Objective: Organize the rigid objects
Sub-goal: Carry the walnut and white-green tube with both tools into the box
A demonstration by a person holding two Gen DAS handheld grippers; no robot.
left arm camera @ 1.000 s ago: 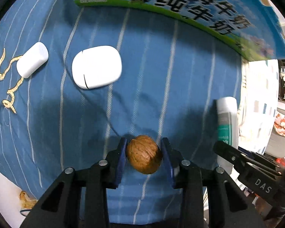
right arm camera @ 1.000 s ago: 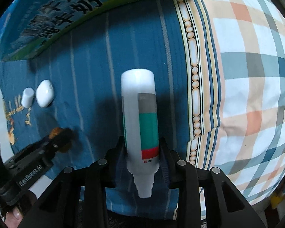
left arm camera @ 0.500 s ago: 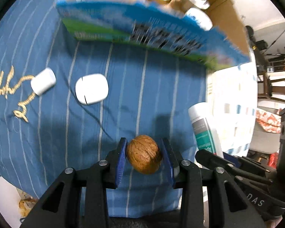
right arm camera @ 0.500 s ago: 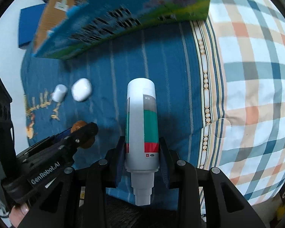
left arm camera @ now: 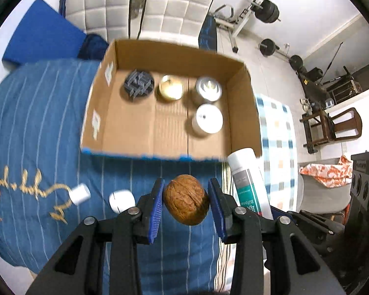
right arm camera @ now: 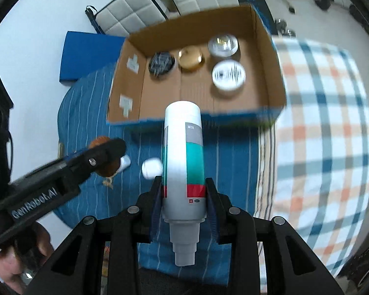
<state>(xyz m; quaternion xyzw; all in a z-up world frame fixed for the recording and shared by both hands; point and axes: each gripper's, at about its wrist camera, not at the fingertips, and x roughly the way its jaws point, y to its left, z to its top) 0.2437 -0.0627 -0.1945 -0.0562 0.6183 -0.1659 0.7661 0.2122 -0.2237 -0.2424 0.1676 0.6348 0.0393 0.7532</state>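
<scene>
My left gripper [left arm camera: 186, 205] is clamped on the walnut [left arm camera: 186, 206], held up above the blue striped cloth [left arm camera: 37, 123]; right gripper [right arm camera: 183, 196] is squeezed on the white bottle [right arm camera: 183, 157] (cap end toward me). Both sit just short of the open cardboard box [left arm camera: 169, 132], w/ four round tins inside. White case [left arm camera: 120, 200] and small white cylinder [left arm camera: 79, 193] lie on the cloth below.

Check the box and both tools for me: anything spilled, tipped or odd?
Nothing stands out. The cardboard box holds four round containers, nothing spilled. The left tool grips the walnut squarely; the right tool holds the bottle. Two small white items lie on the blue cloth.
</scene>
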